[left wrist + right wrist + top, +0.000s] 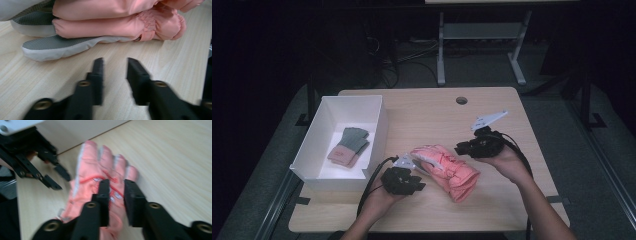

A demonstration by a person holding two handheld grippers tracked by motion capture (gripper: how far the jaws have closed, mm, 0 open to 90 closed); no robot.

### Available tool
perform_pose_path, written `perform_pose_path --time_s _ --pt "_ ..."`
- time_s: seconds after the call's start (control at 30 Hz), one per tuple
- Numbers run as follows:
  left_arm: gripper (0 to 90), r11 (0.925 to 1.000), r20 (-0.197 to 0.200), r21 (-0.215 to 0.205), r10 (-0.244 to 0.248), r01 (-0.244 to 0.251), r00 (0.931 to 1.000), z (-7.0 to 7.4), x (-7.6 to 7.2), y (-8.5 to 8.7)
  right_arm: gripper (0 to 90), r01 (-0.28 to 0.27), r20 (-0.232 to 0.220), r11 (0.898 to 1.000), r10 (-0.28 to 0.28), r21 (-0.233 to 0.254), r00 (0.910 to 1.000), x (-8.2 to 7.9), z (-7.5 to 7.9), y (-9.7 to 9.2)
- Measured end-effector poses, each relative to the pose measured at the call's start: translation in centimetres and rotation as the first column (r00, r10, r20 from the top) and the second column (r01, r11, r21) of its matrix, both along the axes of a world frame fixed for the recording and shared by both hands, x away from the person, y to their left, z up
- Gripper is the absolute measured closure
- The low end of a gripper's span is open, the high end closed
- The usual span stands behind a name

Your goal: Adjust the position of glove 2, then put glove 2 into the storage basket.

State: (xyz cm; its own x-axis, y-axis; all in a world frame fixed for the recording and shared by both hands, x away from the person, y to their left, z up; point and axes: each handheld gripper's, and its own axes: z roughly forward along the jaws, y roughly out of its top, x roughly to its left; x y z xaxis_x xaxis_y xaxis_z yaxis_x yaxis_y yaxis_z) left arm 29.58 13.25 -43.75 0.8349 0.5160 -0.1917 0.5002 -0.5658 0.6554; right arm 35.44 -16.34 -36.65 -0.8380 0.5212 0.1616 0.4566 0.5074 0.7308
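Nearest the person, the left gripper (pixel 412 176) is sitting low over the light wooden desk (pixel 512 210), its black fingers (pixel 98 75) standing a narrow gap apart with bare wood between them and nothing held. In the left gripper view the padded salmon-pink ski glove (pixel 447 171) is lying just ahead of those tips, a grey mesh palm edged in pale trim showing beneath the pink, close but not touching.

The glove is resting near the middle of the desk, its long axis running on a diagonal from upper left, beside the left gripper, down to lower right towards the person.

Further out, the right gripper (pixel 462 148) is hovering off the glove's far side. In the right gripper view its fingers (pixel 133 200) are almost together, with the pink fabric behind them (whether they are pinching any of it I cannot tell, the picture is blurred), and the glove's finger ends are pointing away from them towards the left gripper.

So the left gripper is looking the nearer one, the glove lying straight in front of it; my guess is that a small push forward would bring it between those fingers.

Beyond, at the desk's left edge, the white rectangular open box (pixel 377 107) is holding a small grey knitted glove with a pink cuff (pixel 349 146).
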Motion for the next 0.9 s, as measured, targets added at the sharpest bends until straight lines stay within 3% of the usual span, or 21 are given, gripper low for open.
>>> perform_pose_path --time_s 0.03,0.1,0.23,0.3,0.4,0.5,0.63,0.67,0.73,0.9 --pt "82.6 1.0 -0.004 -0.001 -0.003 0.003 1.0 0.0 0.1 0.0 87.8 0.033 0.012 0.999 -0.033 -0.012 0.9994 -0.1 -0.2 -0.7" --pt "89.7 1.0 -0.016 0.006 0.002 -0.002 0.9999 0.1 0.2 -0.2 90.0 0.068 0.021 0.997 -0.068 -0.025 0.9975 -0.2 -0.7 -1.7" --pt "89.7 0.9993 -0.017 0.036 -0.005 0.005 0.9998 0.2 0.7 -0.9 90.0 0.111 0.055 0.991 -0.106 -0.079 0.9928 -0.7 -2.7 -3.7" --pt "89.7 0.999 -0.019 0.044 -0.002 0.003 0.9998 0.2 1.0 -1.3 90.0 0.116 0.037 0.989 -0.113 -0.094 0.9929 -0.9 -3.9 -4.3" --pt "89.6 0.9987 -0.025 0.052 -0.001 0.002 0.9997 0.2 1.5 -2.0 90.0 0.111 0.0 0.986 -0.112 -0.124 0.9937 -1.4 -6.0 -4.7" --pt "89.6 0.9985 -0.032 0.055 -0.002 0.003 0.9995 0.2 2.0 -2.3 90.0 0.072 -0.032 0.984 -0.078 -0.16 0.9964 -1.8 -7.8 -4.4" --pt "89.6 0.9986 -0.048 0.05 -0.017 0.02 0.9987 -0.1 2.7 -3.0 90.0 0.026 -0.052 0.985 -0.036 -0.169 0.998 -2.5 -8.5 -3.6" --pt "89.6 0.9994 -0.065 0.031 -0.015 0.017 0.9978 -0.2 2.8 -3.3 90.0 0.02 -0.049 0.984 -0.029 -0.176 0.9984 -2.7 -8.6 -3.4" --pt "89.6 0.9983 -0.067 0.048 -0.031 0.035 0.9972 -0.2 3.2 -3.4 90.0 0.007 -0.044 0.983 -0.015 -0.183 0.9989 -3.0 -8.7 -3.0" --pt "89.6 0.9979 -0.071 0.041 -0.047 0.05 0.9963 0.0 4.3 -3.6 90.0 -0.023 -0.066 0.986 0.012 -0.163 0.9978 -3.9 -8.8 -2.5"
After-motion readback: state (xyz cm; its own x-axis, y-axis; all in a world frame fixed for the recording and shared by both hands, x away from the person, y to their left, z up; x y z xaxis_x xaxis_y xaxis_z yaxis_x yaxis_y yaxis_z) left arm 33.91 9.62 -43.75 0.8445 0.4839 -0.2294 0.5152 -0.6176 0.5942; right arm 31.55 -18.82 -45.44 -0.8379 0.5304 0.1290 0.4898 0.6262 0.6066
